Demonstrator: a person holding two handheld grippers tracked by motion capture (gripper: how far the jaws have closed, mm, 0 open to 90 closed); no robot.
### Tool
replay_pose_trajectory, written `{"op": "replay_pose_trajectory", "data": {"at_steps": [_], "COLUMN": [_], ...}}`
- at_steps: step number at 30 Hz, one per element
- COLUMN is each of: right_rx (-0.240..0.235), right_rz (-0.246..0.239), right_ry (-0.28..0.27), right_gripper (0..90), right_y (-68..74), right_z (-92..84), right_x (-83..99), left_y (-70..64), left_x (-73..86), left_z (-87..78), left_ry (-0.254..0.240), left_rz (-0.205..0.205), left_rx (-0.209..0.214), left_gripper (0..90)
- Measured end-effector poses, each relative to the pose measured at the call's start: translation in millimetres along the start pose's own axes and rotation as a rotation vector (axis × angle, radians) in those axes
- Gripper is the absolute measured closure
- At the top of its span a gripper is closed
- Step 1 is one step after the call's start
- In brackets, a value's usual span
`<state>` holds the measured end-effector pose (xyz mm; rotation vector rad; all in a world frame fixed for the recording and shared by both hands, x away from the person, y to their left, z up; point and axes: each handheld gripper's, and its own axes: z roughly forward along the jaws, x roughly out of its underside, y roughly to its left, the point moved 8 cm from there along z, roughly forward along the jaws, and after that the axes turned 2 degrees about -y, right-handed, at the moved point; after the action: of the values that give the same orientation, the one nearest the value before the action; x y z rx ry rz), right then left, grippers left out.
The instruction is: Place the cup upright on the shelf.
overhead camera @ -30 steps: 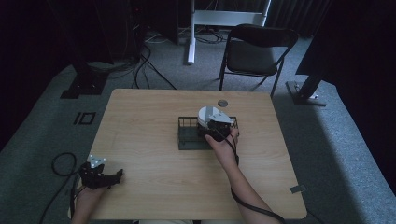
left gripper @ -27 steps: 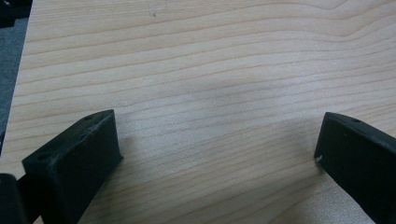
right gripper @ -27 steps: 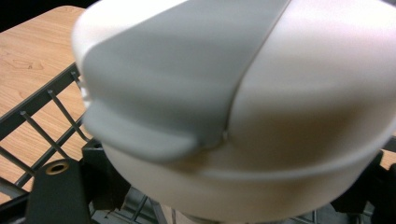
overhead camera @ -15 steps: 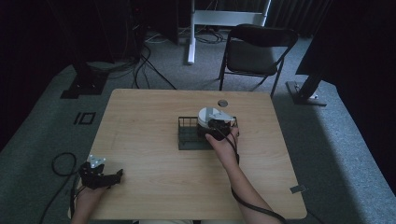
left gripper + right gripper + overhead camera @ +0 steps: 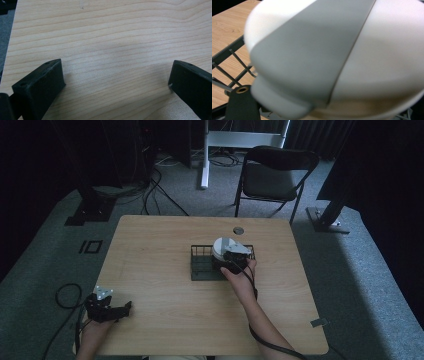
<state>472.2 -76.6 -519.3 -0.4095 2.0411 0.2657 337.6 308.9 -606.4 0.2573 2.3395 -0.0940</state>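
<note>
A white and grey bowl (image 5: pixel 221 247) stands on edge in a black wire rack (image 5: pixel 202 268) at the middle of the table. My right gripper (image 5: pixel 233 258) is pressed up against the bowl from the near side. In the right gripper view the bowl (image 5: pixel 352 57) looms very close. It covers the jaw tips, and one black finger (image 5: pixel 241 105) stands far out at the lower left, so the jaws look open. My left gripper (image 5: pixel 111 309) rests at the table's front left corner. Its jaws are wide open over bare wood (image 5: pixel 115 62).
The rack's wires (image 5: pixel 227 67) run left of the bowl. A small round grommet (image 5: pixel 238 230) sits near the table's far edge. A folding chair (image 5: pixel 272 175) stands beyond the table, and cables and stand feet lie on the floor around it.
</note>
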Motion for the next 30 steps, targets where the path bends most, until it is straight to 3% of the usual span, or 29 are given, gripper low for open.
{"op": "replay_pose_trajectory", "data": {"at_steps": [7,20,30], "right_rx": [-0.008,-0.053,-0.061], "right_rz": [-0.001,0.058,0.042], "right_ry": [-0.028,-0.054,-0.069], "right_gripper": [16.6,12.5,12.5], "right_y": [0.3,-0.2,0.4], "right_z": [-1.0,-7.8,-16.3], "right_x": [1.0,0.2,-0.3], "left_y": [0.0,0.0,0.0], "left_x": [0.0,0.0,0.0], "left_z": [0.0,0.0,0.0], "left_ry": [0.0,0.0,0.0], "left_rz": [0.0,0.0,0.0], "left_rx": [0.0,0.0,0.0], "left_gripper": [0.2,0.2,0.2]}}
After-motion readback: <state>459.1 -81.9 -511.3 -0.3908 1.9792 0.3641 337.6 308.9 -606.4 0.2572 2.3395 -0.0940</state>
